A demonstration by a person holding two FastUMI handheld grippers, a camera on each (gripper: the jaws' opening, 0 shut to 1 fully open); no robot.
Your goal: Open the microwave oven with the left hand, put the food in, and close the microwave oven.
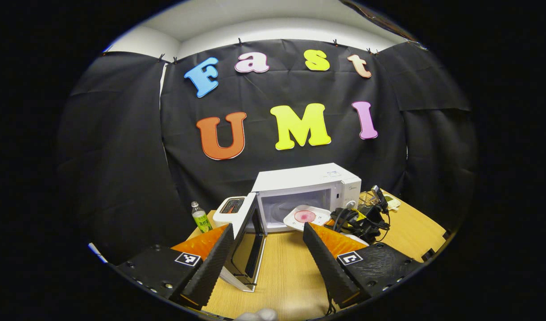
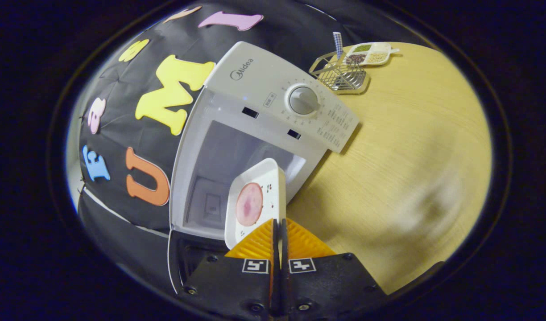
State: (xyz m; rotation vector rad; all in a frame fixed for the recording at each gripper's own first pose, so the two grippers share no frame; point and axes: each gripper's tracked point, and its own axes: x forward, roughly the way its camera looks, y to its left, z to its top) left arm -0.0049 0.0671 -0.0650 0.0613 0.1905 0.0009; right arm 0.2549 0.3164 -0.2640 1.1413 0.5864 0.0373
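The white microwave (image 1: 308, 185) stands on the wooden table with its door (image 1: 248, 243) swung wide open toward me. My left gripper (image 1: 268, 263) is open and holds nothing; it hangs back from the door, above the table. A white square plate (image 1: 305, 217) with a pink slice of food (image 1: 305, 216) hovers at the mouth of the oven. In the right gripper view my right gripper (image 2: 279, 224) is shut on the rim of that plate (image 2: 255, 200), which hangs tilted in front of the empty cavity (image 2: 224, 165). The pink slice (image 2: 249, 204) lies on it.
A white toaster (image 1: 230, 207) and a green-labelled bottle (image 1: 201, 217) stand left of the oven. Beyond its control panel and knob (image 2: 303, 100) are a wire rack (image 2: 342, 73) and a divided tray (image 2: 371, 52). Bare table (image 2: 402, 147) spreads to the right.
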